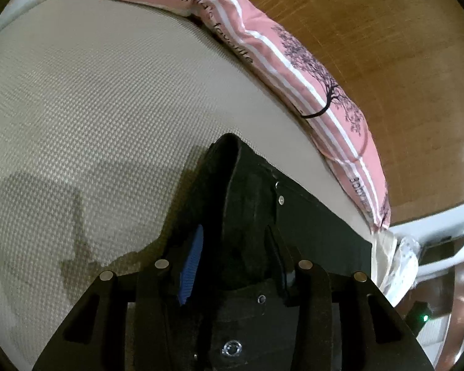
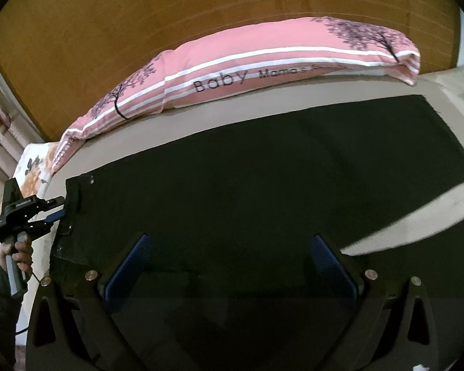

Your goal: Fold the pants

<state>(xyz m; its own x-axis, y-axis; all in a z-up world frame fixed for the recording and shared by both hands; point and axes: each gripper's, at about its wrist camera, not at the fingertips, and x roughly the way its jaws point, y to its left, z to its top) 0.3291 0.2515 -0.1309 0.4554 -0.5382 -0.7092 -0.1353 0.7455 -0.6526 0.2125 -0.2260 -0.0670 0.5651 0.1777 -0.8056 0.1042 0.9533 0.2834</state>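
Black pants [image 2: 263, 170] lie spread flat across a beige bed [image 2: 294, 99], waistband at the left, legs running right. My left gripper [image 1: 235, 256] is shut on the pants' waistband [image 1: 250, 204], which bunches up between its blue pads. It also shows in the right wrist view [image 2: 57, 211], clamped on the waistband edge. My right gripper [image 2: 229, 266] is open, its blue pads spread wide just above the middle of the pants, holding nothing.
A long pink striped pillow [image 2: 232, 71] lies along the bed's far edge against a wooden headboard [image 2: 139, 15]. A floral cloth [image 2: 37, 167] sits at the bed's left end. White furniture [image 1: 442, 247] stands beside the bed.
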